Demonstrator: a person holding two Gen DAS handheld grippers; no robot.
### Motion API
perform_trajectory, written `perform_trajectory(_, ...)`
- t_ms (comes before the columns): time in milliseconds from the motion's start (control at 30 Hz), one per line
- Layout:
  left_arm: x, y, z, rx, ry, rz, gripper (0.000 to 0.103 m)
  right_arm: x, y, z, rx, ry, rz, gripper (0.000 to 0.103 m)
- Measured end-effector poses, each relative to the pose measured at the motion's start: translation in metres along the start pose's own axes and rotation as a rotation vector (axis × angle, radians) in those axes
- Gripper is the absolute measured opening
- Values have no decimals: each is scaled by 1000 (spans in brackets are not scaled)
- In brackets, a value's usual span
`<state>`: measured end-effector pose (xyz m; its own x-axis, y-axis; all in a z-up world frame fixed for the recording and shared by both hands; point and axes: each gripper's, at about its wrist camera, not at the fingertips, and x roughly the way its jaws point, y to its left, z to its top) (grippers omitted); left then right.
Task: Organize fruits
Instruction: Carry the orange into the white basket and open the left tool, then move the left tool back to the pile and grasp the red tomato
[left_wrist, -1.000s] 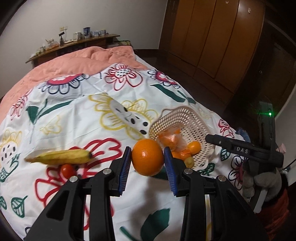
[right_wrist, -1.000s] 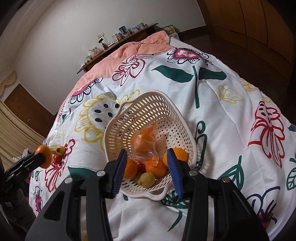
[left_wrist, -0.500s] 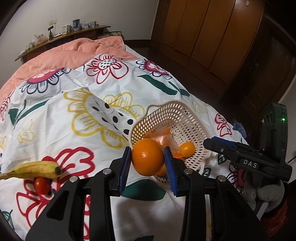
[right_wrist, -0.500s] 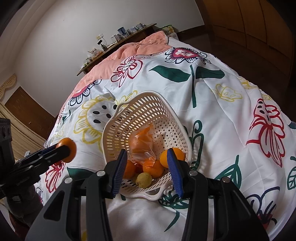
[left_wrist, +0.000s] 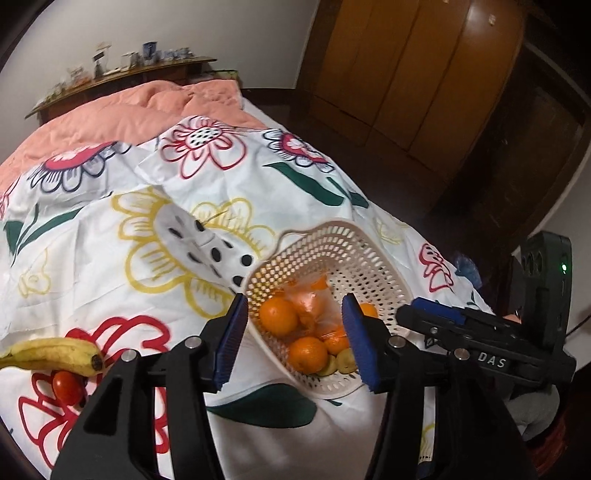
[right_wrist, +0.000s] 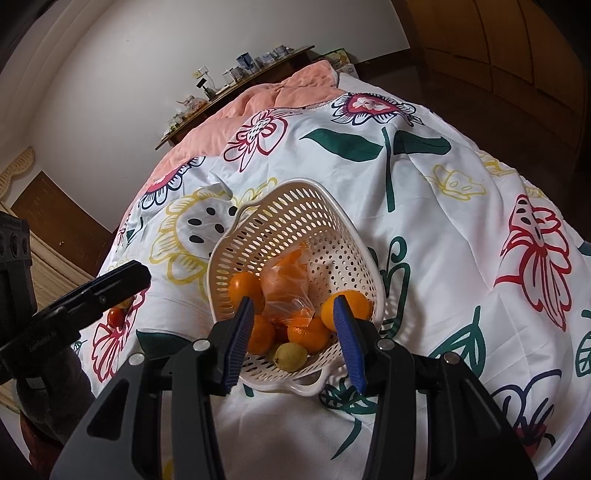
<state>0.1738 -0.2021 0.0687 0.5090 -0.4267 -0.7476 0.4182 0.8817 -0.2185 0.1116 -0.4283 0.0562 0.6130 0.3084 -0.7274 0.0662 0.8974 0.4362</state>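
A white perforated basket (left_wrist: 332, 226) (right_wrist: 295, 182) lies on the flowered bedsheet, holding several oranges, a clear bag of oranges (left_wrist: 310, 299) and a yellow-green fruit (right_wrist: 291, 356). My left gripper (left_wrist: 294, 300) hangs over the basket's left side with its jaws opening and nothing pressed between them. The orange (left_wrist: 277, 316) (right_wrist: 245, 286) it carried rests inside the basket by the left wall. My right gripper (right_wrist: 292, 301) (left_wrist: 406, 314) stands open over the basket's near rim. A banana (left_wrist: 51, 353) and a red tomato (left_wrist: 66, 386) lie on the sheet to the left.
A pink blanket (left_wrist: 110, 110) covers the head of the bed. Behind it runs a wooden shelf (left_wrist: 122, 70) crowded with small items. A wooden wardrobe (left_wrist: 406, 74) stands to the right, across a dark floor strip. The bed edge drops off just right of the basket.
My left gripper carried the orange rightward over the basket, then its jaws spread and the orange dropped in. The right gripper and basket stayed put.
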Motion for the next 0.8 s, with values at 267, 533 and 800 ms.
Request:
perform_trajectory(267, -11, 18, -4, -39, -3, 29, 59, 2, 9, -2, -16, 8, 5, 45)
perform_trajectory(533, -34, 35, -6, -76, -41, 50, 76, 4, 17, -3, -31, 16, 11, 45)
perform_trajectory(800, -65, 66, -11, -137, -86, 88, 77, 7, 27, -7, -48, 28, 19, 45)
